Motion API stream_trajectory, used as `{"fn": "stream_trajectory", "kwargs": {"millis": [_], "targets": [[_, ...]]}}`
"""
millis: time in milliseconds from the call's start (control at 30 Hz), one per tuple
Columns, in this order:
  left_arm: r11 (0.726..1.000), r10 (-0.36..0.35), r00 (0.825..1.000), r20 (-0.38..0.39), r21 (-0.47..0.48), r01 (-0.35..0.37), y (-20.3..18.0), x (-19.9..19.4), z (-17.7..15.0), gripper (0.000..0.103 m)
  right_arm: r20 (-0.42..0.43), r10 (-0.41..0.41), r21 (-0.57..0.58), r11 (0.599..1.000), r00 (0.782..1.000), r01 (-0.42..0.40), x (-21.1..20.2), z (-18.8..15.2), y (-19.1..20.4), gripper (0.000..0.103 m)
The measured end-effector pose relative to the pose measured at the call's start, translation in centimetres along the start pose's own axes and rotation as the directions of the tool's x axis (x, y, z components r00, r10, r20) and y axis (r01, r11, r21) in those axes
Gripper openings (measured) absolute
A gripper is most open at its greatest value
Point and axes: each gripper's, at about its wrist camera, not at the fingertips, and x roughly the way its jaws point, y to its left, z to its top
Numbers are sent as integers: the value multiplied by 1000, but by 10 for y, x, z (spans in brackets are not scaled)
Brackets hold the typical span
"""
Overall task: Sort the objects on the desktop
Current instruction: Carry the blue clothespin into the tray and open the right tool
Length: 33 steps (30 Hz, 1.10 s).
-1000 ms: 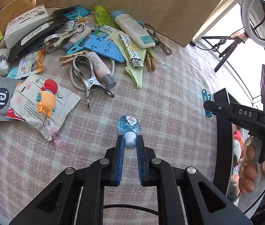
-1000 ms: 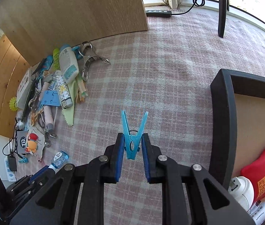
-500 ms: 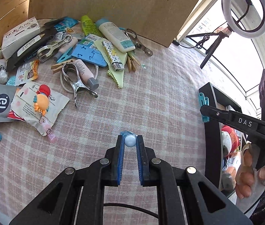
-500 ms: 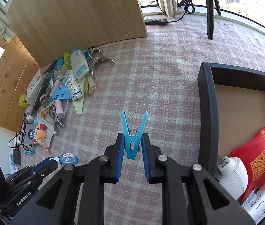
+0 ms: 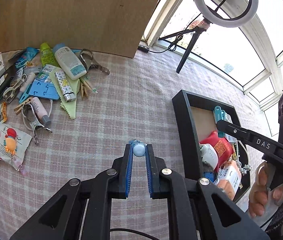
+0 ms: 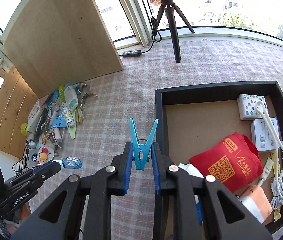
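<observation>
Nearest the left wrist camera, the left gripper (image 5: 139, 152) has its blue-padded jaws drawn narrow around the pale round cap of a small blue bottle (image 5: 138, 150), held clear above the table. In the right wrist view the same bottle (image 6: 71, 162) shows side-on, pointing out from the gripper's tip.

The right gripper (image 6: 142, 155) is likewise narrow, pinching a turquoise clothespin (image 6: 141, 142) by its closed end so its two legs fan upward in a V. It hangs over the near-left wall of a black tray (image 6: 159, 116). A hand (image 5: 262, 192) grips this tool's handle at the right edge of the left view.

Beneath both lies a pink and white checked tablecloth (image 5: 125, 108), bare in its middle stretch. The tray sits on it to the right, its brown floor partly filled: a red pouch (image 6: 229, 160) with gold print, white boxes, an orange packet and a white cable.

Farther left across the cloth, a heap of unsorted things (image 5: 47, 84) lies well apart from the tray: a white lotion bottle (image 5: 69, 62), a lighter, metal clamps, a blue card, a green cloth and packets.

Behind the heap stands an upright plywood board (image 6: 61, 36). Beyond it, a black tripod (image 6: 173, 24) carries a ring light (image 5: 224, 2) before sunlit curved windows.
</observation>
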Motion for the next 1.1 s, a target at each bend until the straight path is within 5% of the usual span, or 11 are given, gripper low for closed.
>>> {"fn": "stream_trajectory", "kwargs": {"millis": [533, 567, 600, 633, 733, 1100], "targets": [[957, -108, 992, -65, 264, 122, -166, 58, 43, 12, 55, -176, 264, 952, 983, 156, -52, -16, -143, 18], [954, -110, 991, -70, 272, 125, -173, 60, 43, 16, 55, -180, 269, 950, 982, 159, -53, -17, -147, 19], [954, -103, 992, -75, 275, 120, -177, 61, 43, 36, 56, -174, 269, 951, 983, 153, -54, -17, -150, 19], [954, -106, 992, -74, 274, 122, -180, 60, 43, 53, 57, -175, 273, 950, 983, 153, -55, -18, -152, 19], [949, -105, 994, -42, 294, 112, -182, 54, 40, 52, 62, -195, 305, 938, 979, 167, -58, -20, -158, 36], [973, -58, 998, -21, 223, 61, -128, 41, 40, 52, 66, -160, 215, 966, 985, 143, -46, -13, -121, 36]]}}
